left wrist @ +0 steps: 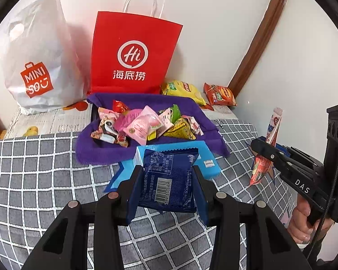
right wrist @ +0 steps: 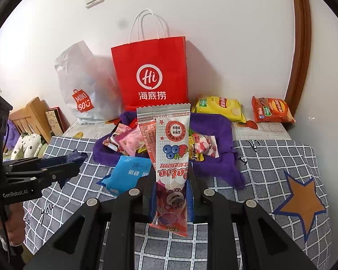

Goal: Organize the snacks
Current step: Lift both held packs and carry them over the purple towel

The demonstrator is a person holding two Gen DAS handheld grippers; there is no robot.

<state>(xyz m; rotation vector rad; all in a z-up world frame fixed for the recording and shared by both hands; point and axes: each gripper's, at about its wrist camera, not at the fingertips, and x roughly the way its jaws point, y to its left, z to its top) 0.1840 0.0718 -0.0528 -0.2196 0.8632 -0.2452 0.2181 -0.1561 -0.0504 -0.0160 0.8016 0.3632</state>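
Between the fingers of the left gripper [left wrist: 166, 180], a dark blue snack packet [left wrist: 169, 180] was clamped, barcode side up, held above a grey checked blanket [left wrist: 45, 168] spread on a bed. Far ahead and to this gripper's left, a white MINISO plastic bag [left wrist: 37, 63] leaned against the wall. Just beyond the gripper's tips lay a light blue packet [left wrist: 205, 157], and past that a purple cloth [left wrist: 106, 153] heaped with small wrapped snacks [left wrist: 144, 123] in pink, green, yellow and red. Straight ahead, behind the cloth, a red paper bag [left wrist: 133, 54] with white handles stood upright against the wall. Ahead and to the right of the left gripper, a yellow chip bag [left wrist: 183, 90] and an orange chip bag [left wrist: 219, 94] lay near the wall, just beside each other.

To the left gripper's right, the right gripper [right wrist: 171, 189] was closed on a long red and white snack bar [right wrist: 171, 164] printed with blueberries and a strawberry, held upright so its crimped end pointed away from the gripper. From the right wrist view, the cloth and its snacks sat directly behind this bar, and the light blue packet lay just left of the gripper's tips. On the blanket to the right gripper's right was a brown star patch [right wrist: 304, 204] edged in dark blue.
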